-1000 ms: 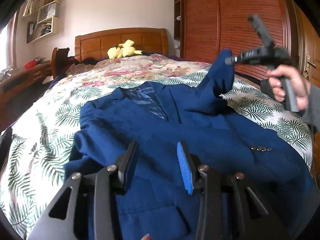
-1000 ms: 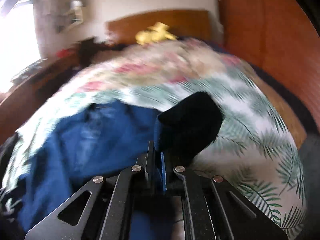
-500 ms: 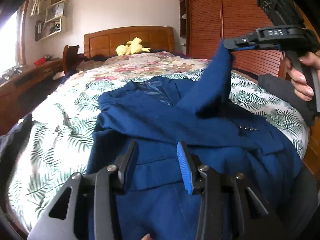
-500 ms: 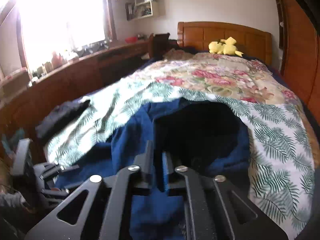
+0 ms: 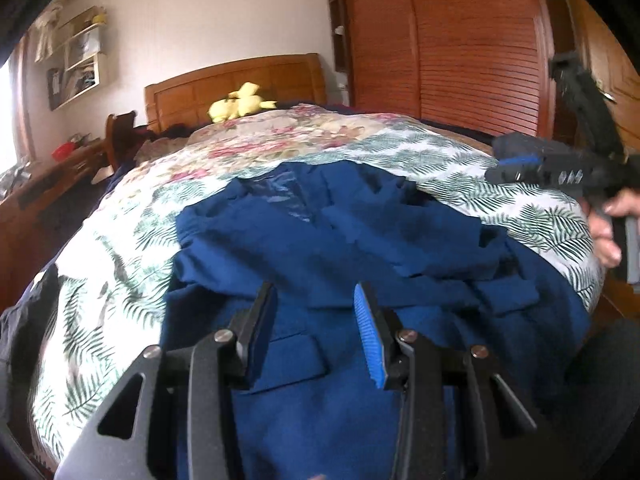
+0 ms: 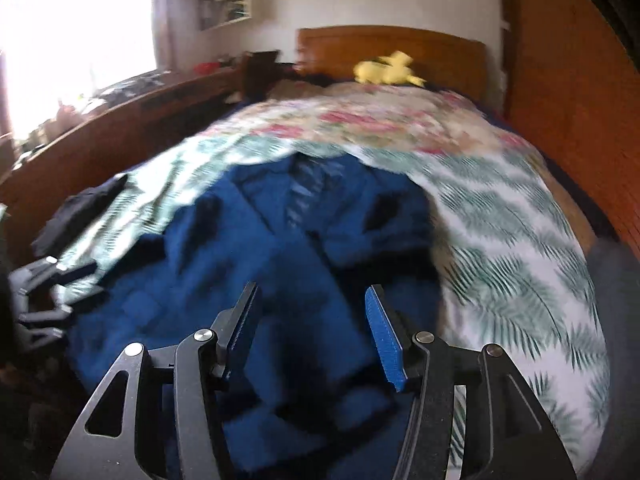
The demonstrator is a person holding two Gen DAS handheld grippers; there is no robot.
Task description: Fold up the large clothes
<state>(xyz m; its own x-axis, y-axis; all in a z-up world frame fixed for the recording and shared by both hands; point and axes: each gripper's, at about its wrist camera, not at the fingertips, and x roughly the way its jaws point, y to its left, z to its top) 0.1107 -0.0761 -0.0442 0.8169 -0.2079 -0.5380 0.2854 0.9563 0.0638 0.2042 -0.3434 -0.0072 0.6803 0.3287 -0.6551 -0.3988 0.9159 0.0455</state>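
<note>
A dark blue suit jacket (image 5: 340, 248) lies face up on the bed, collar toward the headboard, both sleeves folded in across its front. It also shows in the right wrist view (image 6: 288, 240). My left gripper (image 5: 316, 320) is open and empty, just above the jacket's lower hem. My right gripper (image 6: 312, 320) is open and empty above the jacket's lower right part. It also shows in the left wrist view (image 5: 516, 164), raised at the bed's right side with a hand on its handle.
The bed has a palm-leaf and floral cover (image 5: 460, 160). A yellow plush toy (image 5: 240, 104) sits by the wooden headboard (image 5: 240, 84). A wardrobe (image 5: 460, 40) stands on the right. A long desk (image 6: 120, 120) runs along the left. Dark clothes (image 6: 84, 208) lie at the bed's left edge.
My right gripper has let go of the right sleeve, which now lies across the jacket's front. It has opened and drawn back to the right. My left gripper stays open over the hem.
</note>
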